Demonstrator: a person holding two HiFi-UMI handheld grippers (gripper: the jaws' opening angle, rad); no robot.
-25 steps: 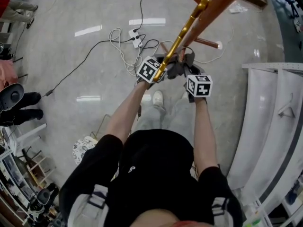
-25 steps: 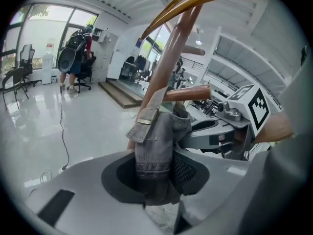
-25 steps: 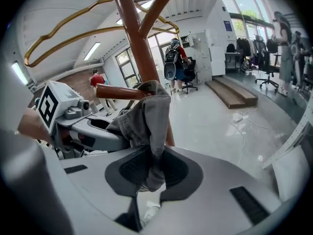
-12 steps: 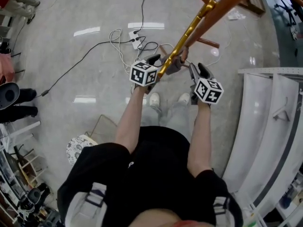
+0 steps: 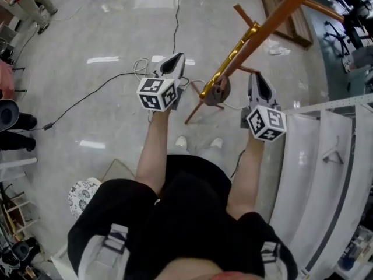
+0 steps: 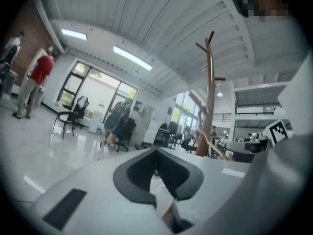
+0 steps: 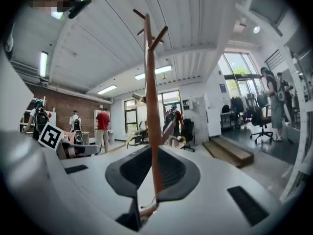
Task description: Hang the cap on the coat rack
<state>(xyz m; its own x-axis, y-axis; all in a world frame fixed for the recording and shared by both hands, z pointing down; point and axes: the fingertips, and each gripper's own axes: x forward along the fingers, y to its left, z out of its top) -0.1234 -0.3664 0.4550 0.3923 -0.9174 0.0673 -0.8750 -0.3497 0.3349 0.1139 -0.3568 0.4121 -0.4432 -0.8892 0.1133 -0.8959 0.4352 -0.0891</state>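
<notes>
A grey cap (image 5: 217,91) hangs on the tip of the gold peg (image 5: 233,54) of the brown wooden coat rack (image 5: 274,19). Neither gripper touches the cap. My left gripper (image 5: 172,66) is to the cap's left, its jaws closing to a near touch with nothing between them. My right gripper (image 5: 259,86) is to the cap's right, its jaws closing with a narrow slit left and nothing in it. The left gripper view shows its gripper (image 6: 157,153) with the coat rack (image 6: 210,106) off to the right. The right gripper (image 7: 155,151) points straight at the coat rack (image 7: 150,82).
Cables and a power strip (image 5: 145,66) lie on the glossy floor behind the left gripper. A white clothes rail with a hanger (image 5: 332,156) runs along the right. A person's feet (image 5: 17,121) are at the left edge. A wooden platform (image 7: 230,151) and office chairs stand beyond.
Both grippers have let go of the cap and moved apart to either side. The cap stays hanging on the gold peg's tip.
</notes>
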